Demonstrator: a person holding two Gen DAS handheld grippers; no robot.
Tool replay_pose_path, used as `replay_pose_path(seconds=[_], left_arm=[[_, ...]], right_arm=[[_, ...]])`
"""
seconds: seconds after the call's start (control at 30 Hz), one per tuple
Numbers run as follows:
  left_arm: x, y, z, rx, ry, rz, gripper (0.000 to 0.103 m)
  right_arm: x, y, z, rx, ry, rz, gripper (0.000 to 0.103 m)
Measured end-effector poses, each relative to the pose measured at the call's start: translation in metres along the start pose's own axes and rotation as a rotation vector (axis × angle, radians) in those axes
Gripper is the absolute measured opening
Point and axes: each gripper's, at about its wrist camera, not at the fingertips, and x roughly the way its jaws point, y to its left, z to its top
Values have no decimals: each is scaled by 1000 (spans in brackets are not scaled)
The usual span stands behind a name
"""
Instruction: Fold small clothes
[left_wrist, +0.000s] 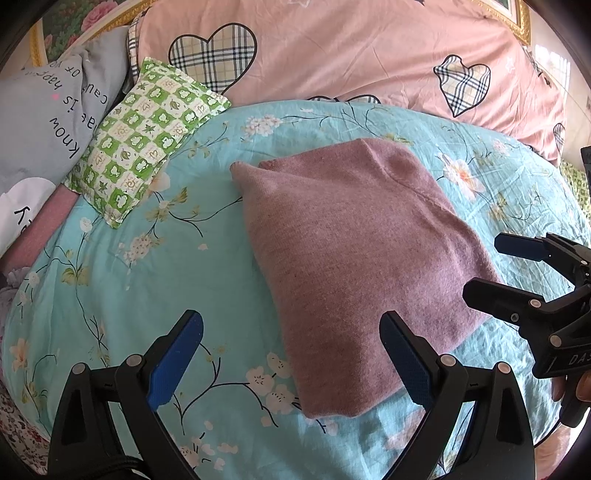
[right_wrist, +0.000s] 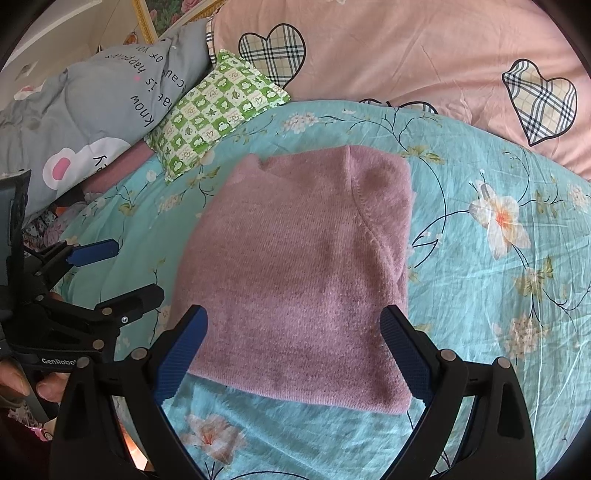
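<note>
A mauve knitted garment (left_wrist: 354, 266) lies folded into a compact rectangle on the turquoise floral bedsheet (left_wrist: 155, 266). In the right wrist view the same garment (right_wrist: 299, 273) fills the centre, its near edge between my fingers. My left gripper (left_wrist: 291, 354) hovers open over the garment's near left corner, holding nothing. My right gripper (right_wrist: 293, 354) is also open and empty just above the near edge. Each gripper shows in the other's view: the right one (left_wrist: 491, 269) at the right edge, the left one (right_wrist: 129, 269) at the left edge, both with jaws apart.
A green checked small pillow (left_wrist: 140, 144) lies at the far left of the sheet. Behind it sit a grey printed quilt (left_wrist: 48, 122) and a pink duvet with plaid hearts (left_wrist: 332, 51). A person's fingers (right_wrist: 48, 387) hold the left gripper's handle.
</note>
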Motion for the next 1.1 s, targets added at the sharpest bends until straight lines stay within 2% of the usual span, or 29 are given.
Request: replay_pose_path(seconds=[1.1], left_arm=[[1,0,11,12,4,-1,97]], right_arm=[[0,-3,10,1,-11,8,95]])
